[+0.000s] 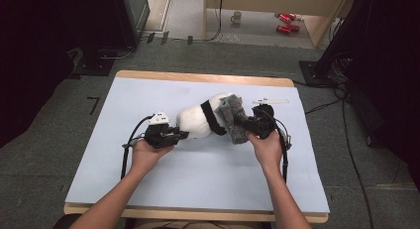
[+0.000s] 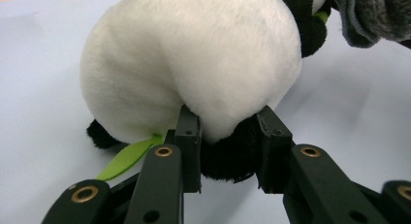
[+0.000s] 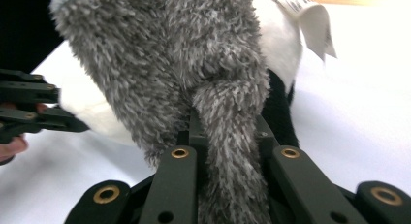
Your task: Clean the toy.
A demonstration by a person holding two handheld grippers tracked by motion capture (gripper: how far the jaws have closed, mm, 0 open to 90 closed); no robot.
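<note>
We hold the light, soft panda plush toy [image 1: 200, 121] lying mid-surface with the left gripper [image 2: 228, 146] fingers closed on a black limb, while the right gripper [image 3: 228, 136] fingers pinch the limp grey fleece garment [image 3: 174, 64], both yielding best to bunched-fabric grips.

A plump white plush panda toy [image 1: 198, 121] with black limbs and a black band across its back lies on its side near the middle of the pale blue tabletop [image 1: 198, 174]. A fuzzy grey fleece cloth [image 1: 233, 117] drapes over its right end, with a fold hanging down. A small green ribbon tag [image 2: 127, 158] sticks out beneath the toy's white body.
</note>
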